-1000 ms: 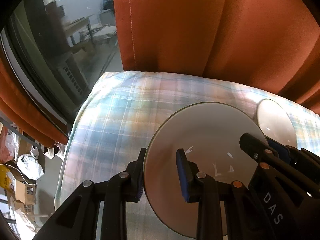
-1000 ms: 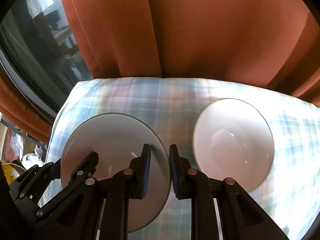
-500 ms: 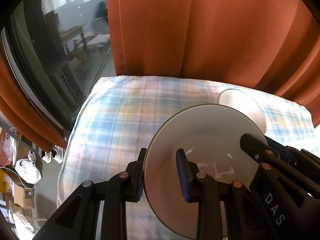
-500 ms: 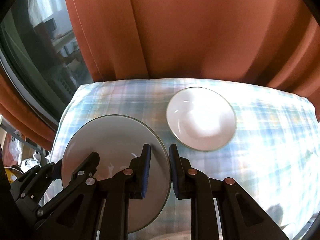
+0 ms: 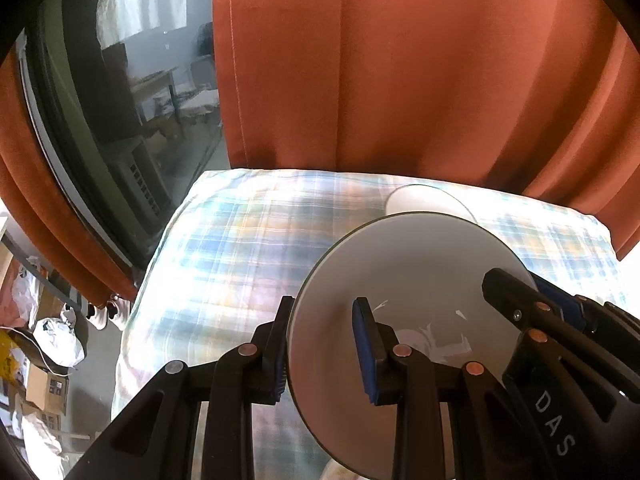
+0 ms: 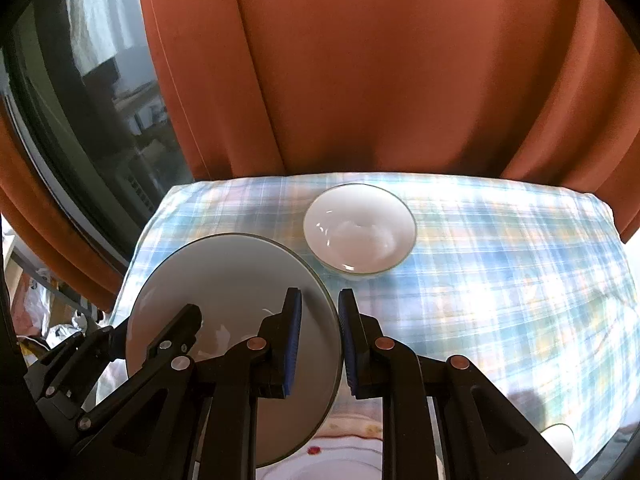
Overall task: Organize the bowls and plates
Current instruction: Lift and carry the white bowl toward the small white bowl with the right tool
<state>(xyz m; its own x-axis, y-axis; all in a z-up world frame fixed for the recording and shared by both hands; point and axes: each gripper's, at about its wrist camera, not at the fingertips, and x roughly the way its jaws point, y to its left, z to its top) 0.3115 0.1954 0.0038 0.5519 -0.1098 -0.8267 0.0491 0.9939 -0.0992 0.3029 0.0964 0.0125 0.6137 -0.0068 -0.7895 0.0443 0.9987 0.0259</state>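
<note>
A large white plate hangs tilted above the table, held at two opposite rims. My left gripper is shut on its left rim, blue pads on either face. My right gripper is shut on the right rim of the same plate. Each gripper shows in the other's view: the right gripper and the left gripper. A white bowl stands on the plaid cloth beyond the plate, partly hidden behind it in the left wrist view as the bowl.
The table wears a blue plaid cloth. An orange curtain hangs right behind it and a dark window is at the left. Below the grippers lies a patterned plate, with a small white bowl at the lower right.
Both grippers have drawn back and risen with the plate between them. The bowl on the cloth now looks smaller and farther away, and more of the table shows.
</note>
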